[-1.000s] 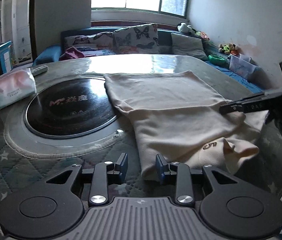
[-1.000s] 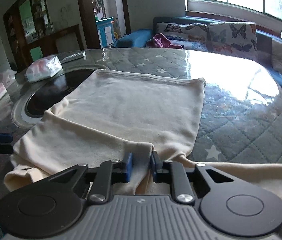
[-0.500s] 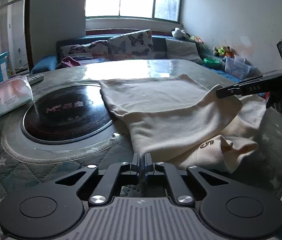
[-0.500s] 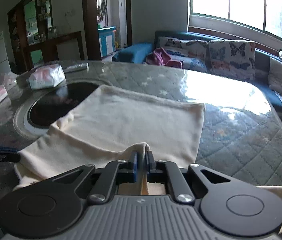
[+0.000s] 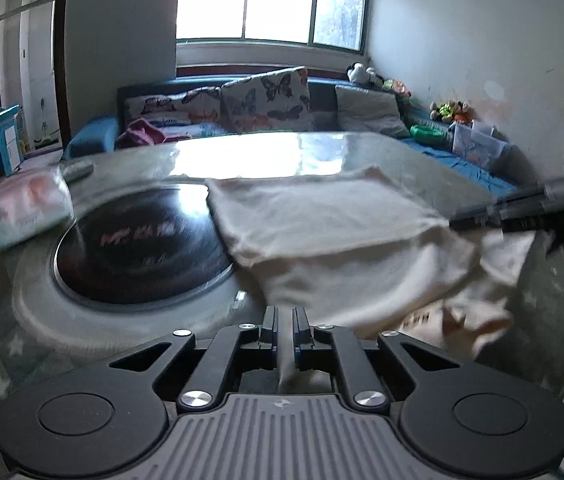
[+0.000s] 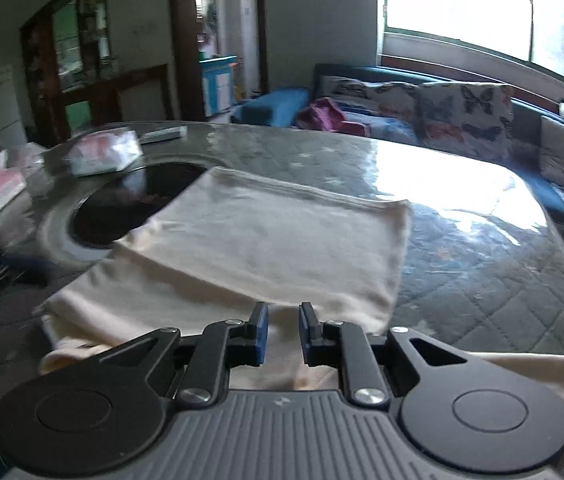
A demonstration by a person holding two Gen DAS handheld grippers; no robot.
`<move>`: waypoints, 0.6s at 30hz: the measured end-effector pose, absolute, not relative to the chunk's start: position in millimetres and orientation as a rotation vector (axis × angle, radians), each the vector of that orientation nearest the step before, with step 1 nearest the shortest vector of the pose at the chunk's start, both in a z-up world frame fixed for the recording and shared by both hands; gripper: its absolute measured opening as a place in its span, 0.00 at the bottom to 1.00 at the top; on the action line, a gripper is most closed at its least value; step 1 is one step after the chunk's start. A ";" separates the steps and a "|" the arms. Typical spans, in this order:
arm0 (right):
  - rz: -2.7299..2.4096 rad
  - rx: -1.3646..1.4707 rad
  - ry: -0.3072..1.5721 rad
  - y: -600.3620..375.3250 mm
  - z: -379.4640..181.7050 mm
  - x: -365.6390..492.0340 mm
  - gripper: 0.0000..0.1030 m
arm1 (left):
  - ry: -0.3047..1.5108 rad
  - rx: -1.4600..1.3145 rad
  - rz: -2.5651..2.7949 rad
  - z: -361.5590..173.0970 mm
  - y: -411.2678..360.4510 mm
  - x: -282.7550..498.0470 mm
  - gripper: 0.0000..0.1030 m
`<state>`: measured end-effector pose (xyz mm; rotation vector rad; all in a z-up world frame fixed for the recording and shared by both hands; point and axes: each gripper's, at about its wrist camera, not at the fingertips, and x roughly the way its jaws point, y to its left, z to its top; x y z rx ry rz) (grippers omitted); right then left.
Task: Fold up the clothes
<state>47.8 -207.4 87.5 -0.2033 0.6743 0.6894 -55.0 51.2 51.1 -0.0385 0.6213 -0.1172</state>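
- Saw a round table with lots of bare, shiny top past the cloth, toward the window.
- Found the table's curved edge close on the right side, just by the bunched end of the cloth.
- Spotted a black round plate set in the table on the left, with one corner of the cloth lying over its rim.
- Noticed a soft tissue pack past the plate, well apart from the cloth.
- Saw the cream garment on the table, flat at the far end, doubled over in the middle, crumpled at the near right.
- Found the left gripper pinching a strip of cloth, jaws starting to open.
- Found the right gripper opening over the near fold, pads apart, not pressing it.
- Could not read the red letters on the plate or the dark mark on the cloth: too blurry.
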 end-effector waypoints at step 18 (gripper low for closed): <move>0.780 -0.249 0.706 -185.0 73.3 35.6 0.15 | 0.672 0.020 -0.179 31.2 16.7 26.2 0.09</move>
